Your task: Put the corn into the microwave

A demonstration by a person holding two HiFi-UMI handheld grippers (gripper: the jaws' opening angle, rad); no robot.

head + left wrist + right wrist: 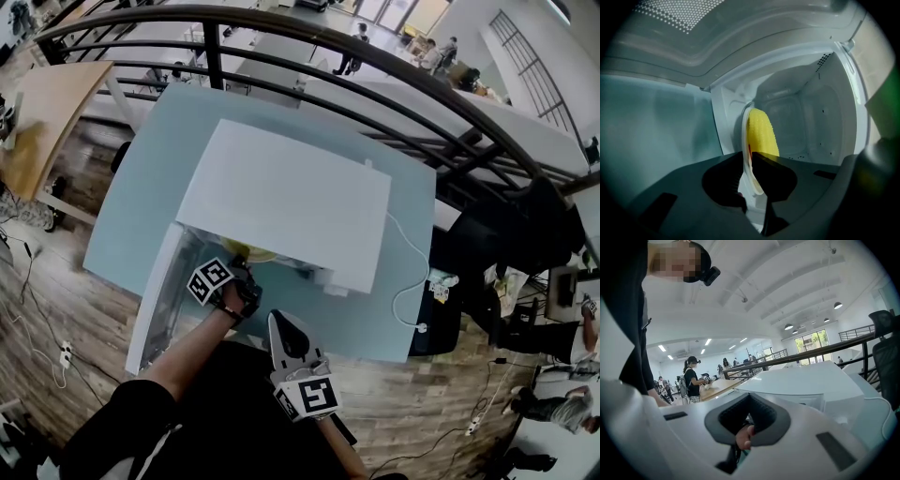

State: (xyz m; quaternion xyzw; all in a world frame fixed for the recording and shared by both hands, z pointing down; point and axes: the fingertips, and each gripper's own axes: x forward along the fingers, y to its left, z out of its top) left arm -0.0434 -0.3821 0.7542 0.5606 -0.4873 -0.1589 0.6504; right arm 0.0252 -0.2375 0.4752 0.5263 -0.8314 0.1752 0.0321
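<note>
A white microwave (281, 197) stands on a pale blue table (150, 187) with its door (164, 300) swung open to the left. My left gripper (234, 277) reaches into the opening. In the left gripper view it (752, 161) is shut on the rim of a white plate (745, 140), seen edge-on. A yellow cob of corn (762, 133) lies on that plate, inside the cavity (801, 117). The corn's plate shows as a yellow-white sliver (248, 251) at the mouth. My right gripper (279, 321) hangs back before the table's front edge, shut and empty (749, 397).
A white power cable (408, 267) trails over the table's right side. A dark railing (375, 84) curves behind the table. A black chair (492, 248) stands at the right. People (691, 376) stand far off by a wooden table.
</note>
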